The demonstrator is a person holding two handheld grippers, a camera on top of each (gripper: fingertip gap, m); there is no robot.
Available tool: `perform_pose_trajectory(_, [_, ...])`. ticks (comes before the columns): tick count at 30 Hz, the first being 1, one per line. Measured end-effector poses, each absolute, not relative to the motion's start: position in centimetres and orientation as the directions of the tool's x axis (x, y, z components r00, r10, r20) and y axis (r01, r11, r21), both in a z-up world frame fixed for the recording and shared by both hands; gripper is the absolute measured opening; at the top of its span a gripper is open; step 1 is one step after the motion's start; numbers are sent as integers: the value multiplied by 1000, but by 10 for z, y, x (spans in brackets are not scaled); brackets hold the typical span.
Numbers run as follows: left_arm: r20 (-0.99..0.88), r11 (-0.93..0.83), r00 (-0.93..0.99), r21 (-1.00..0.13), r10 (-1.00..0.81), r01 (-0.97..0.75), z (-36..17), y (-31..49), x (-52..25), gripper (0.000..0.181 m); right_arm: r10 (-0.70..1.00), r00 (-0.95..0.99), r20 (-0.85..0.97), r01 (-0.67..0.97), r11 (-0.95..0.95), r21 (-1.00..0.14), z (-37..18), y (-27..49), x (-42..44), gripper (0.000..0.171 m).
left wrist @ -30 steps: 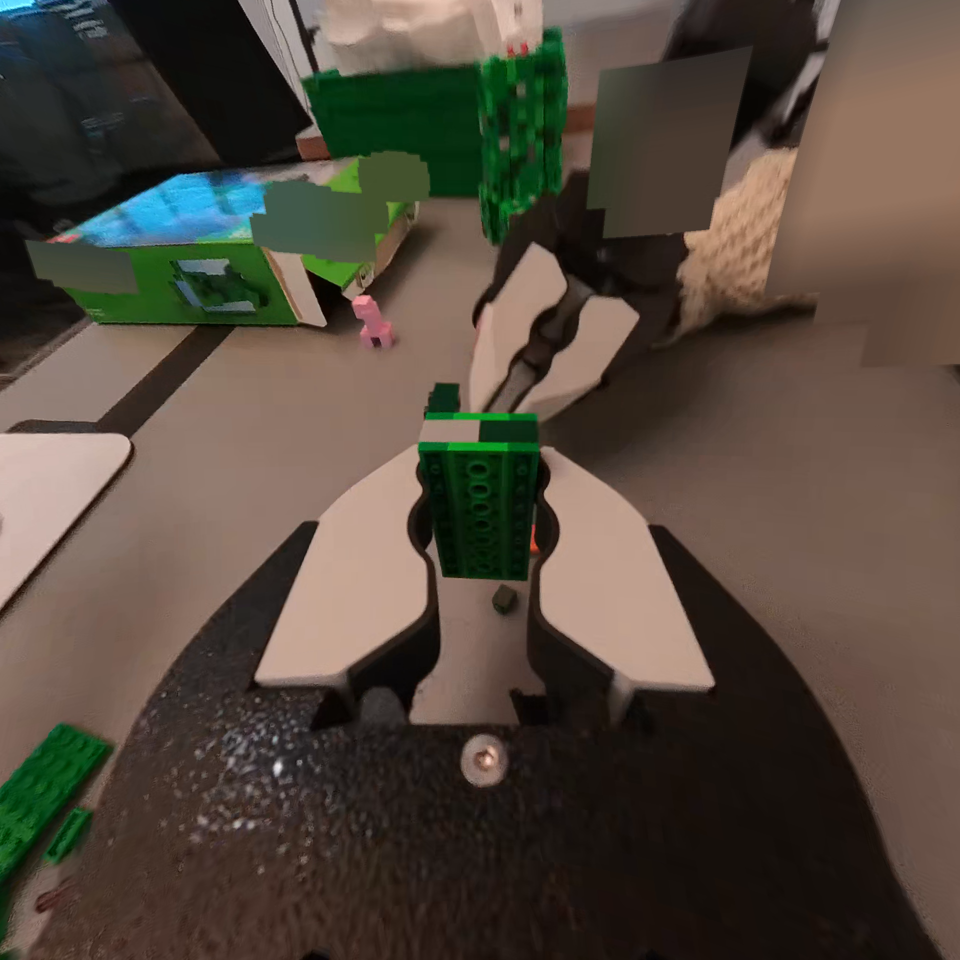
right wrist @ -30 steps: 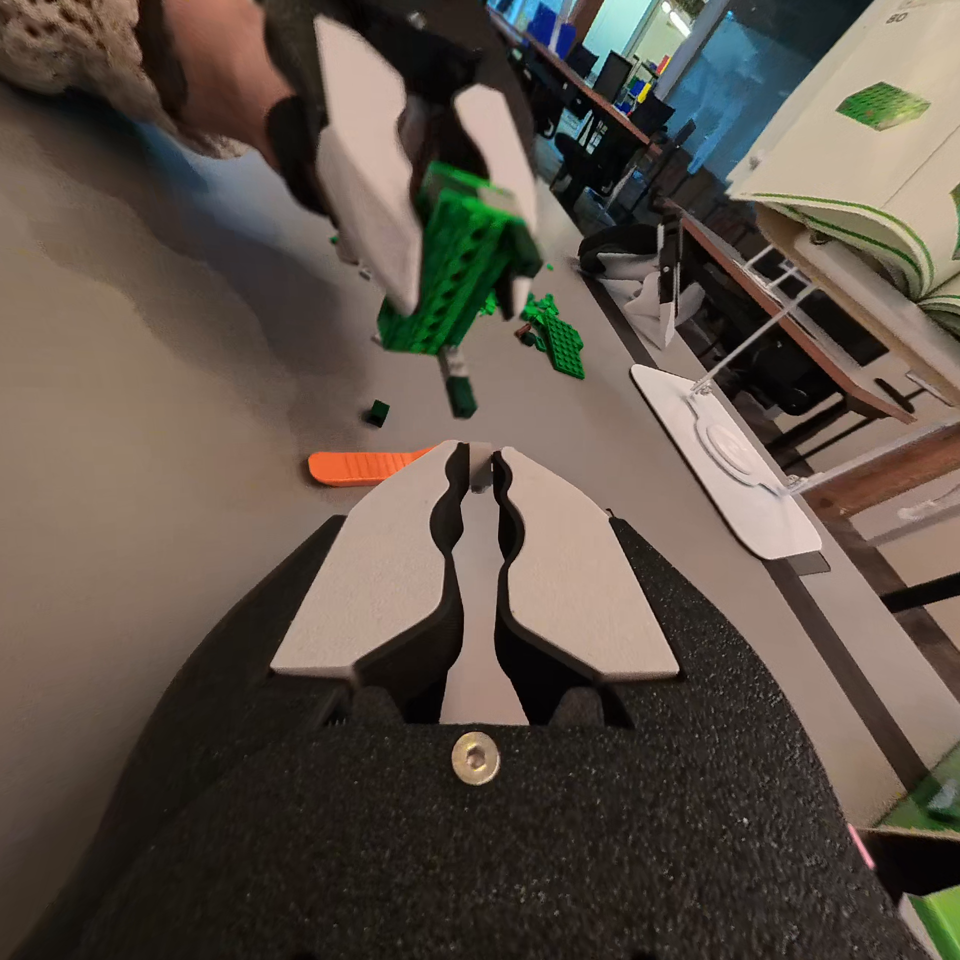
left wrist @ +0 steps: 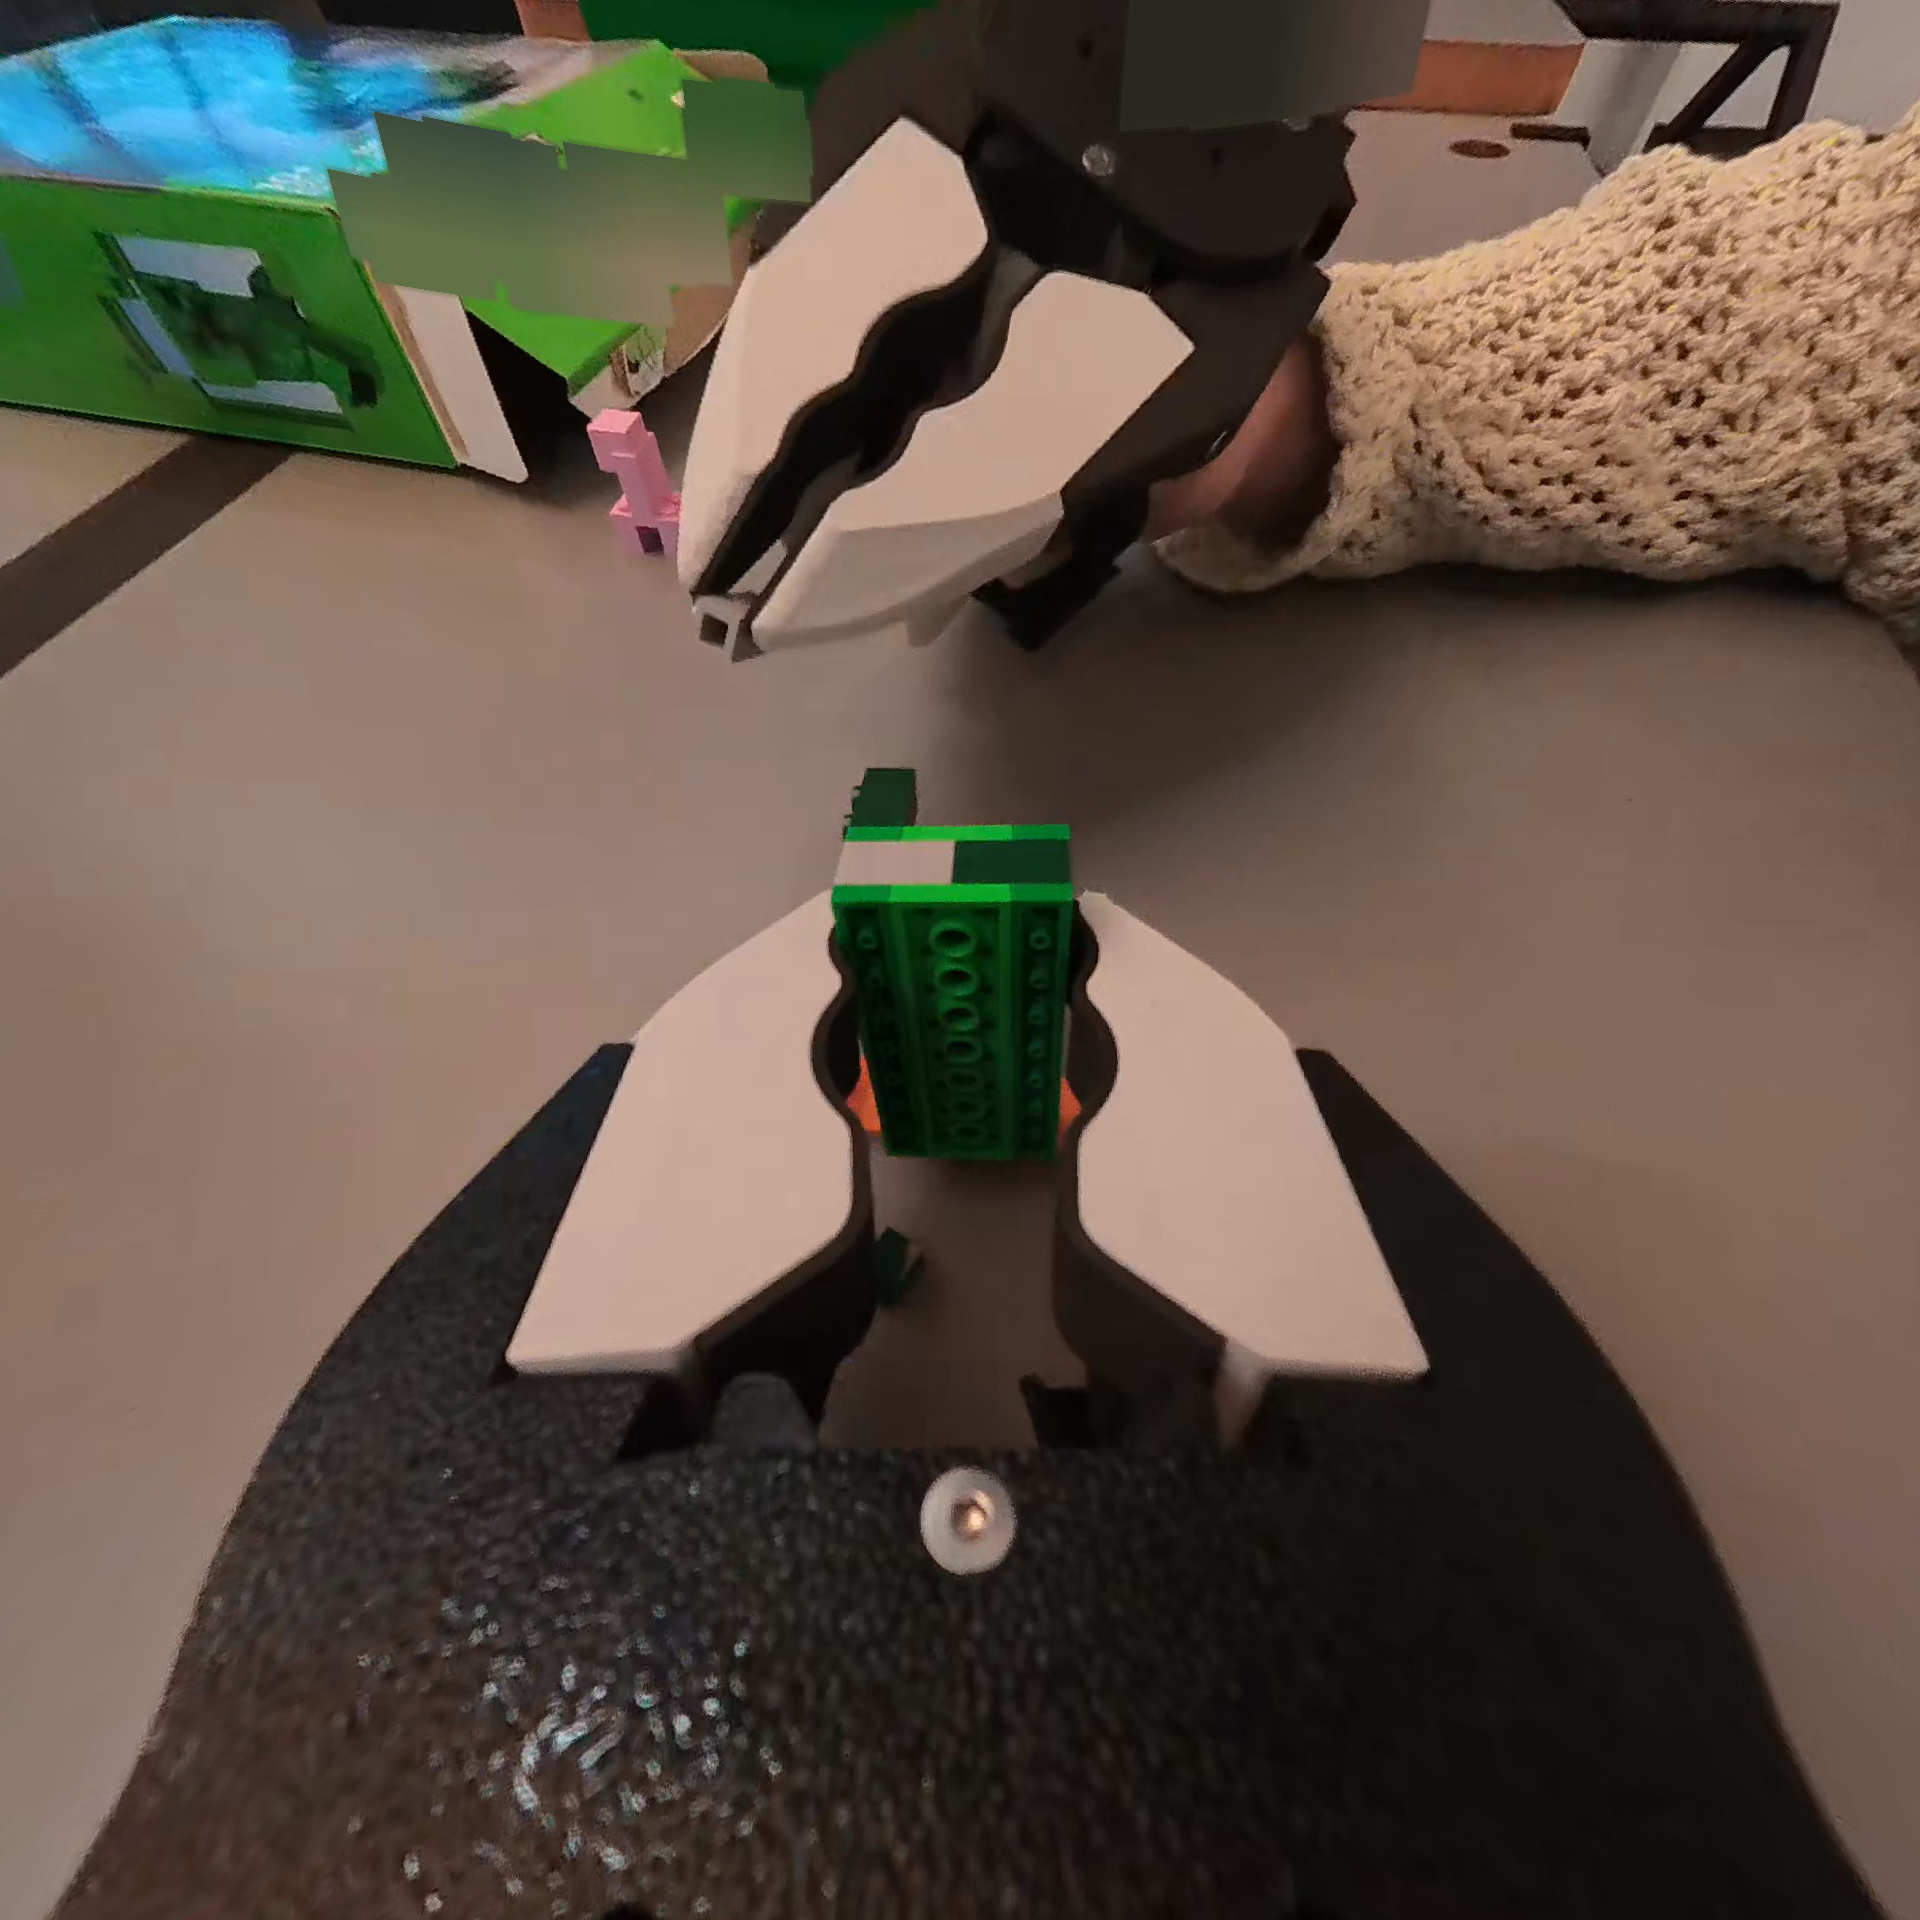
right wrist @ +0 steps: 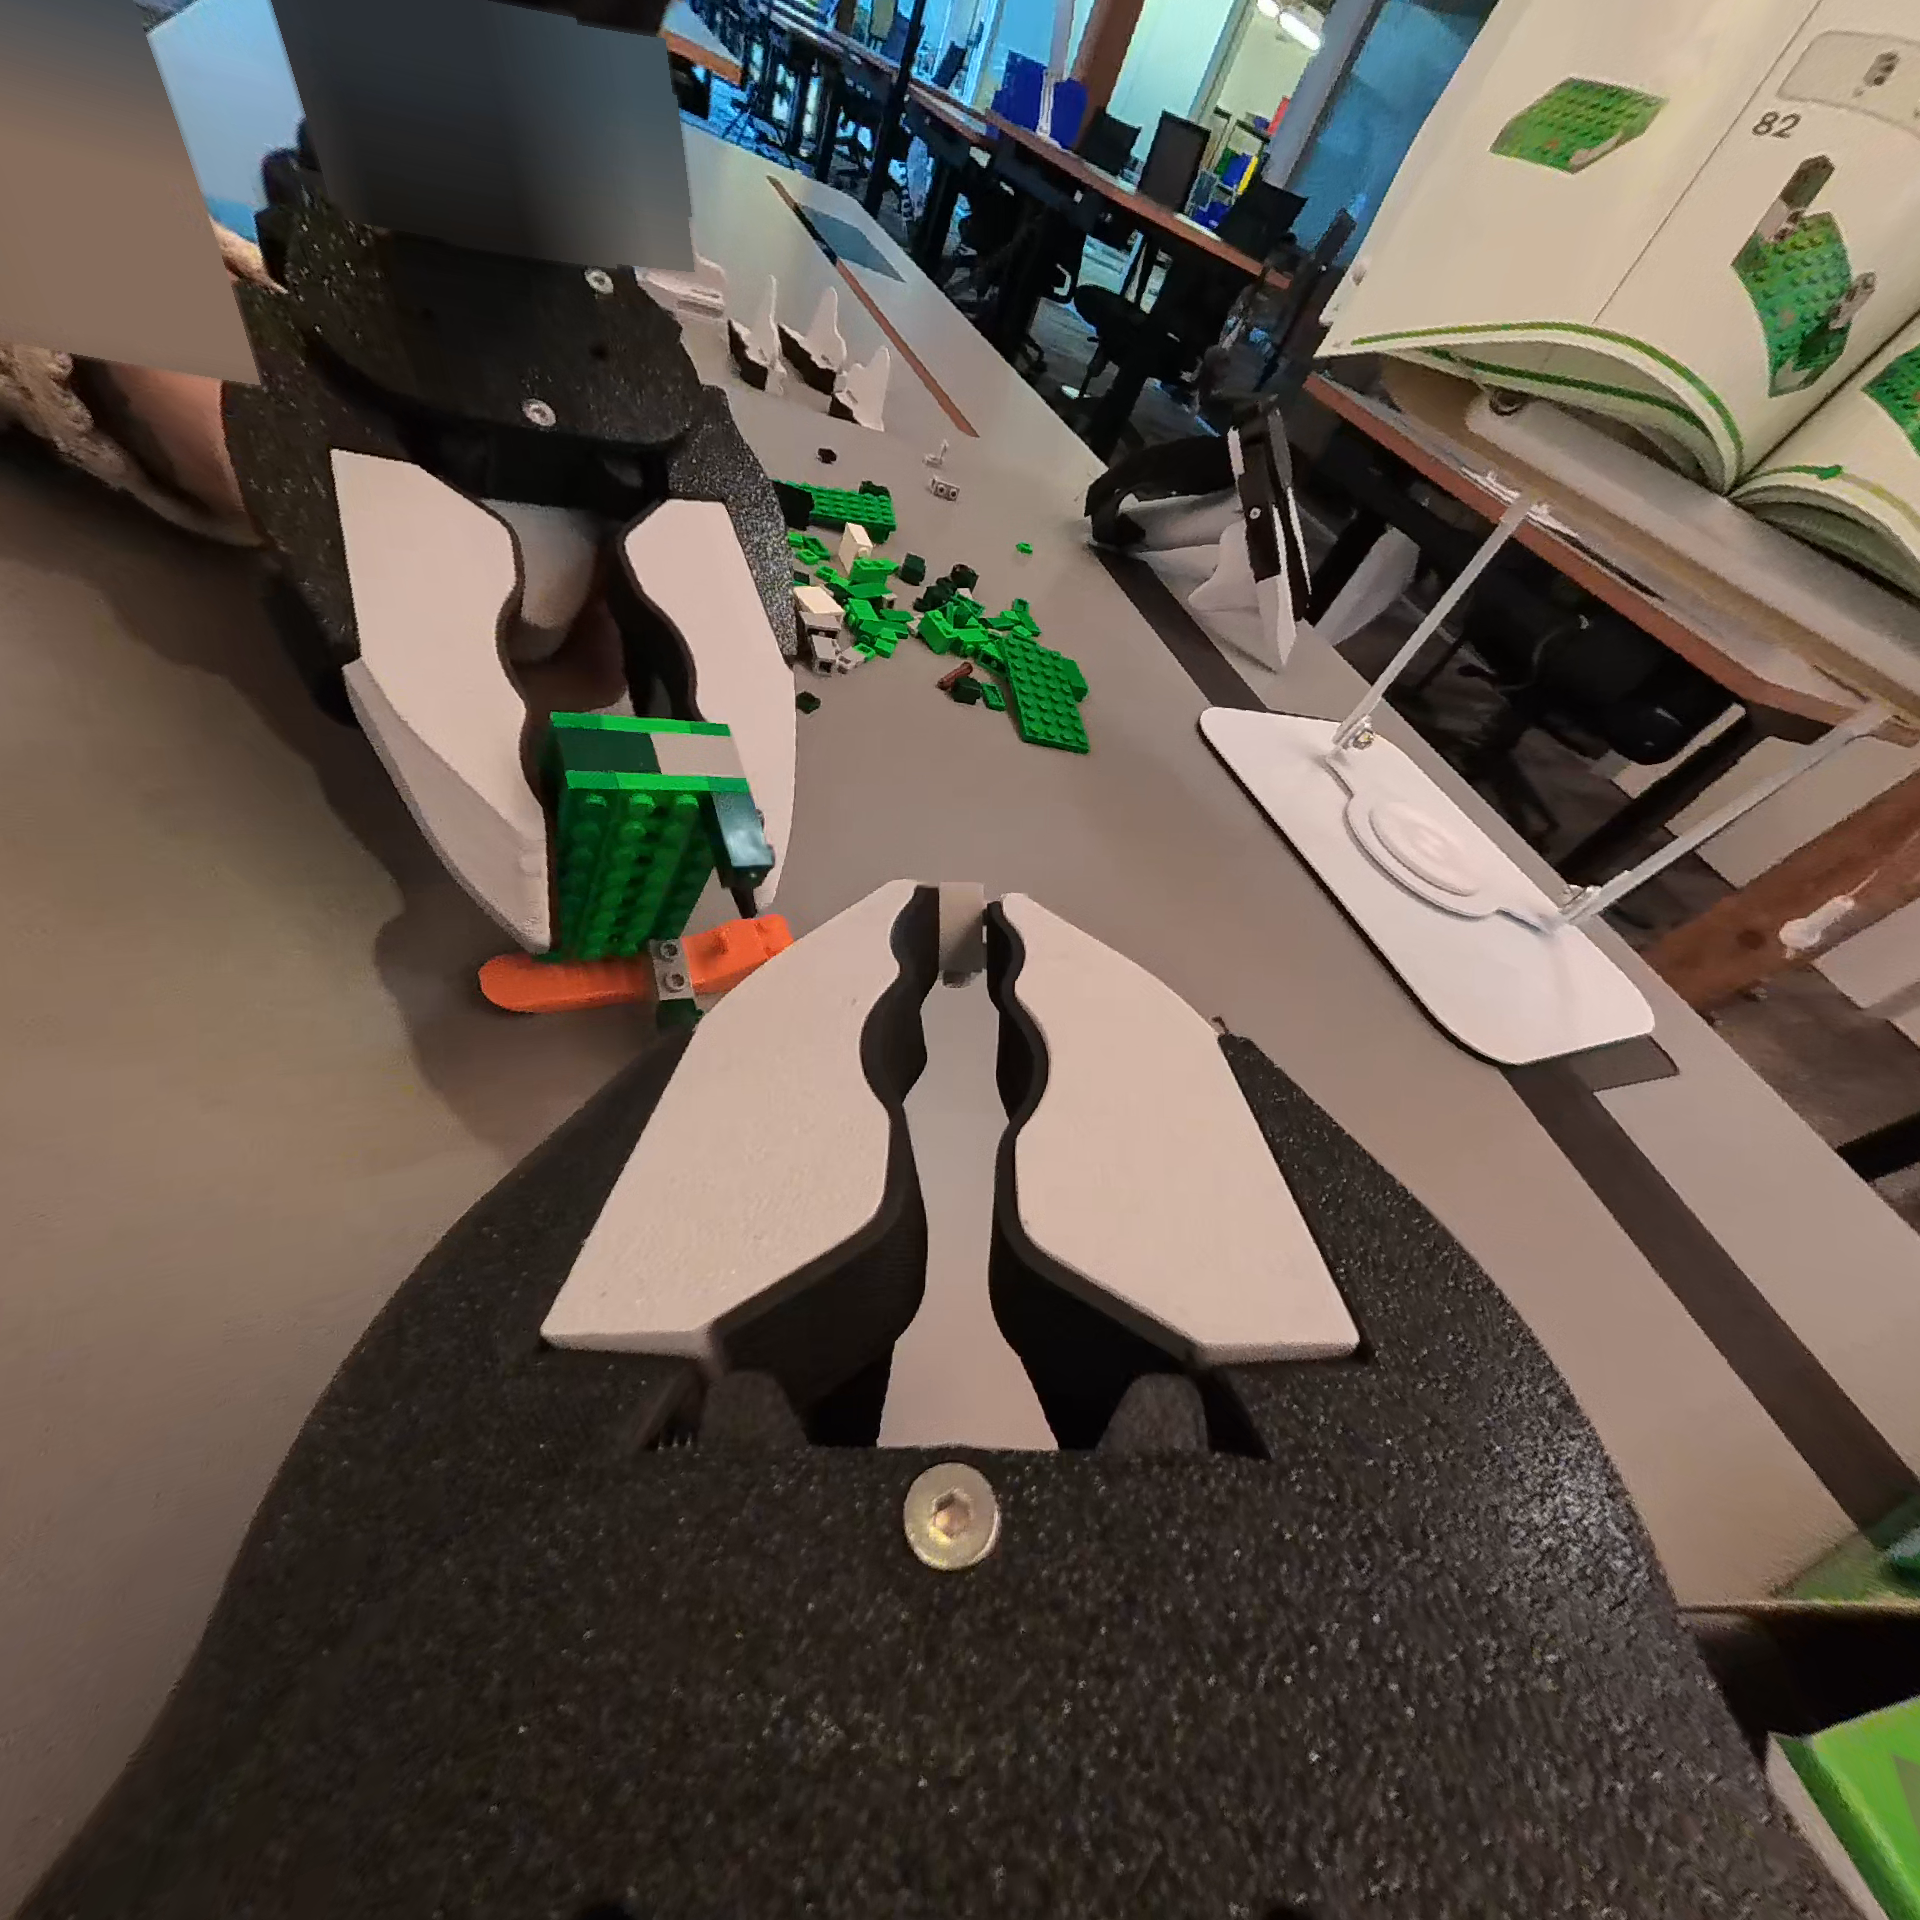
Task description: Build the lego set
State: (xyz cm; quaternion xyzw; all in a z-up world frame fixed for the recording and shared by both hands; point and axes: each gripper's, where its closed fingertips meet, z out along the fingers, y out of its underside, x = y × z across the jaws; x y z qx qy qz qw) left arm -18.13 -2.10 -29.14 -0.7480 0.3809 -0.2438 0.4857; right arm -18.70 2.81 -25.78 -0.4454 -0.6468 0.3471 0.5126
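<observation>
The left hand-held gripper (left wrist: 956,997) is clamped on the green lego assembly (left wrist: 961,1023), its two white fingers pressing the long sides of the studded green block; in the right wrist view that same assembly (right wrist: 634,831) hangs low over the grey bench (right wrist: 1091,831), a white and dark green band across its top and a dark green piece jutting from one side; just beneath it lies an orange brick separator (right wrist: 623,971) flat on the bench, with a small grey piece right at its middle. The right hand-held gripper (right wrist: 961,935) is pinched together on a small grey lego piece (right wrist: 961,930) at its very tips; from the left wrist view that gripper (left wrist: 727,623) points down toward the bench, facing the assembly and apart from it, the grey piece (left wrist: 722,627) showing a square hole; a hand in a cream knitted sleeve (left wrist: 1610,364) holds it. Farther out, a pile of loose green bricks (right wrist: 935,613) and a green studded plate (right wrist: 1044,691) lie on the bench; a white stand (right wrist: 1434,883) carries an open instruction booklet (right wrist: 1662,260) at the right; a pink lego figure (left wrist: 634,483) stands by the green lego box (left wrist: 208,312).
</observation>
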Motion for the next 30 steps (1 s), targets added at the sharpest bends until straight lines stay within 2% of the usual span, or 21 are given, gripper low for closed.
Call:
perform_pose_trajectory(8, [-36,-213,568,-906,-823,-366,-293,-27,-182,48,930,-116,349,227,367,-902,-263,22,-187,8])
perform_pose_trajectory(15, [-44,-98,444,-951,-895,-293,-274,-39,-184,60,931,-144,335,227,360,-905,-266,19,-186,8])
perform_pose_trajectory(19, [-59,-43,359,-962,-932,-270,-265,-42,-187,59,926,-169,337,220,368,-903,-262,16,-184,8])
perform_pose_trajectory(26, [5,-111,340,-950,-940,-293,-274,-38,-187,54,914,-261,312,243,375,-895,-258,3,-176,8])
perform_pose_trajectory(30, [-33,-79,356,-953,-934,-294,-273,-37,-187,41,908,-301,292,286,378,-881,-258,-4,-174,8])
